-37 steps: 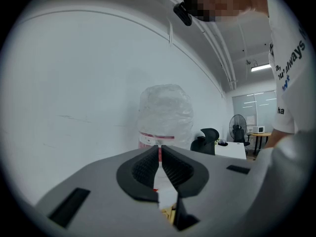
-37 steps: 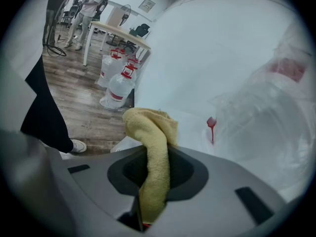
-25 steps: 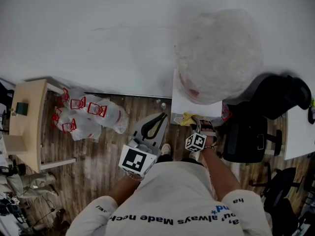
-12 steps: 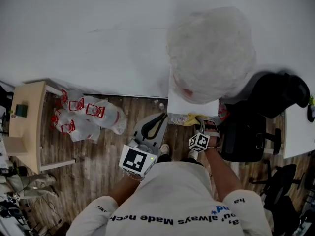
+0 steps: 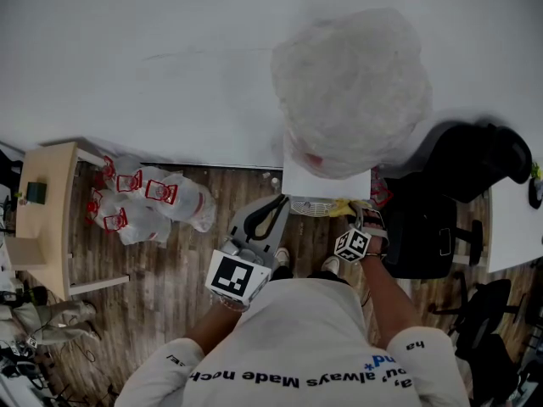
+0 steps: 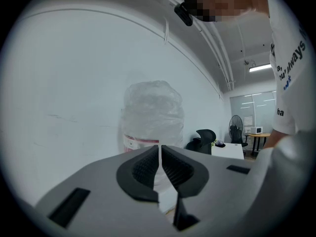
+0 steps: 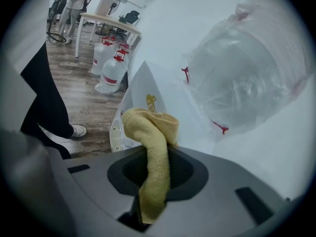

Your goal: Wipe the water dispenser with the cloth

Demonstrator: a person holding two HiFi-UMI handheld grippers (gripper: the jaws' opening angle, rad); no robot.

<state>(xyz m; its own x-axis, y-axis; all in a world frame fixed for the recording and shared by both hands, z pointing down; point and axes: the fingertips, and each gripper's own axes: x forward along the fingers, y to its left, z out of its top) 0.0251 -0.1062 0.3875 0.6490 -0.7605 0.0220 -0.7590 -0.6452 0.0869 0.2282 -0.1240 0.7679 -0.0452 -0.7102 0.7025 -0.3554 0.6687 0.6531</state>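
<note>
1. The yellow cloth point(image 7: 148, 125) is pinched in the right gripper's point(image 7: 157, 174) fingers at the water dispenser's point(image 5: 331, 189) front edge, centre-right of the frame.
2. Over the last second it has been slid rightward along that edge, so wiping seems under way.
3. The left gripper's point(image 6: 160, 169) fingers are pressed together, empty.

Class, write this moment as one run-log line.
right gripper: shut on yellow towelling cloth | cloth: by front of white water dispenser | left gripper: shut, empty
</note>
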